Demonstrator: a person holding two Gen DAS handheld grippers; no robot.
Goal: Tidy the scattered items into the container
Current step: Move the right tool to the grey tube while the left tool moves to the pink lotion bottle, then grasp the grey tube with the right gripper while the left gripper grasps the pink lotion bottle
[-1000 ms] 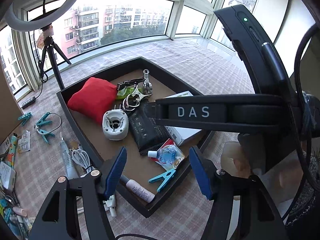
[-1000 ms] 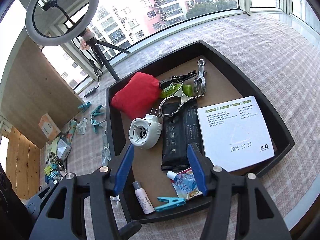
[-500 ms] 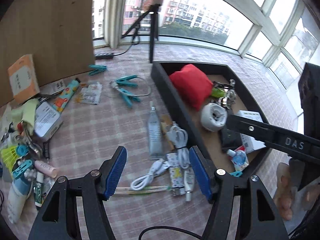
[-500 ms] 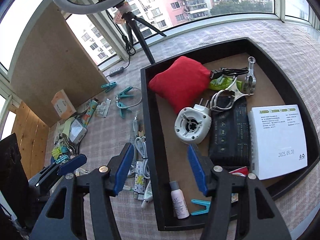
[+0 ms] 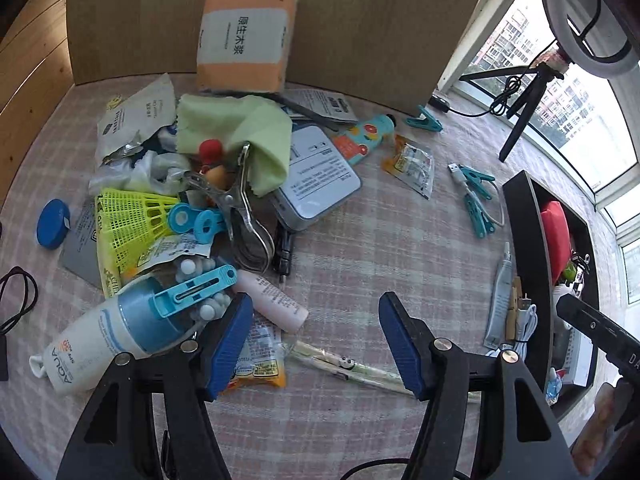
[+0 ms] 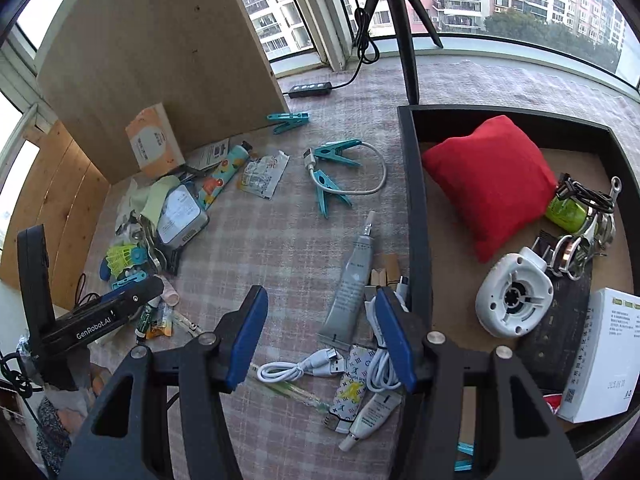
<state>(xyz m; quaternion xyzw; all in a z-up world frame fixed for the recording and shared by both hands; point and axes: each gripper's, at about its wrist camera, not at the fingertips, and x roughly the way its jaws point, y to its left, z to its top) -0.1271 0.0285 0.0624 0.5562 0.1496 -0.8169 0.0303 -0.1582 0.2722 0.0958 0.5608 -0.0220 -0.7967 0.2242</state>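
Observation:
My left gripper (image 5: pixel 316 332) hangs open and empty over the checked cloth, just right of a heap of scattered items. A pink tube (image 5: pixel 272 298), a sunscreen bottle (image 5: pixel 92 344) and a blue clip (image 5: pixel 196 290) lie by its left finger. My right gripper (image 6: pixel 320 332) is open too, with nothing held. A grey tube (image 6: pixel 352 288) and coiled white cables (image 6: pixel 300 368) lie under it, beside the left wall of the black tray (image 6: pixel 412 200). The tray holds a red pouch (image 6: pixel 488 176), a white round plug-in device (image 6: pixel 512 300) and a white box (image 6: pixel 600 352).
A tissue pack (image 5: pixel 244 40) leans on a brown board behind the heap. A tin (image 5: pixel 316 176), green cloth (image 5: pixel 236 136) and yellow shuttlecock (image 5: pixel 128 220) sit in it. Teal pegs (image 6: pixel 332 152) and a tripod (image 6: pixel 400 20) stand farther back.
Both views have swung left, off the tray. The left gripper now faces the heap of items; the right one has come over the cloth beside the tray wall. Both jaws stayed open.

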